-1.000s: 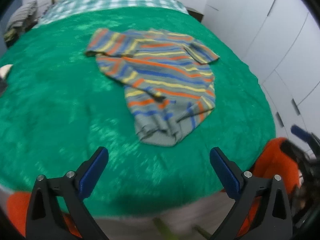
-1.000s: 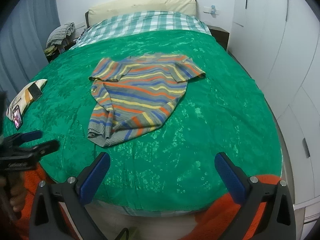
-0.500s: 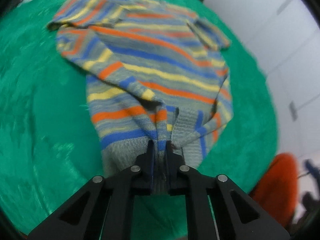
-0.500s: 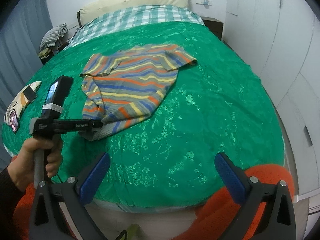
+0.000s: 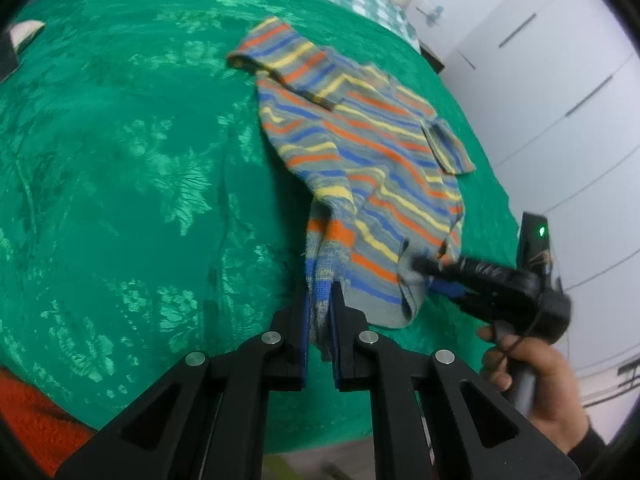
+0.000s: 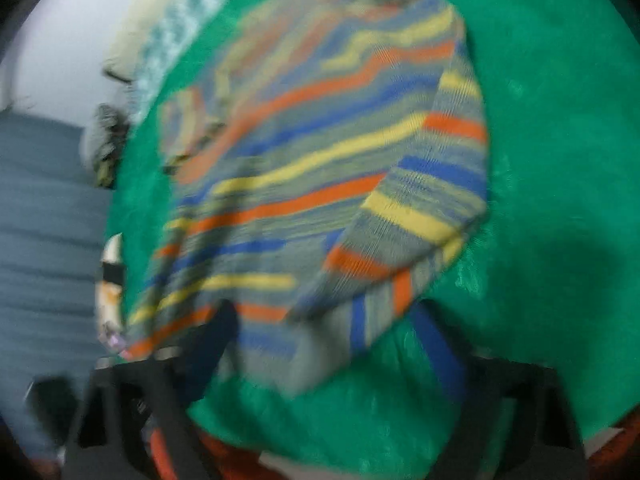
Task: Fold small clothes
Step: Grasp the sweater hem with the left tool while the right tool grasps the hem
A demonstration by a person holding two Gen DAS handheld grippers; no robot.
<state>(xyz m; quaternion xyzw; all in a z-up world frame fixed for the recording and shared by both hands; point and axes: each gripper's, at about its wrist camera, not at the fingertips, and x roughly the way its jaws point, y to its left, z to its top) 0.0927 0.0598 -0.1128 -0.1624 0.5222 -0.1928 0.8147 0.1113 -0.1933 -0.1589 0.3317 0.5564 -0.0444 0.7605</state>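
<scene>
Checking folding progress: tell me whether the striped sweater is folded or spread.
Neither neatly folded nor flat: the striped sweater lies rumpled on the green bedspread, a sleeve doubled across its body, hem bunched in the left tool.

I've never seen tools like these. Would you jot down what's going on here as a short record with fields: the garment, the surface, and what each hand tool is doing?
garment: small knitted sweater with orange, blue and yellow stripes, lying rumpled
surface: green patterned bedspread
left gripper: shut on the sweater's grey hem
right gripper: at the hem's other corner; jaws have just been closing with the fabric between them, but whether they grip yet cannot be told
person's hand: holds the right gripper's handle
background: white wardrobe doors
</scene>
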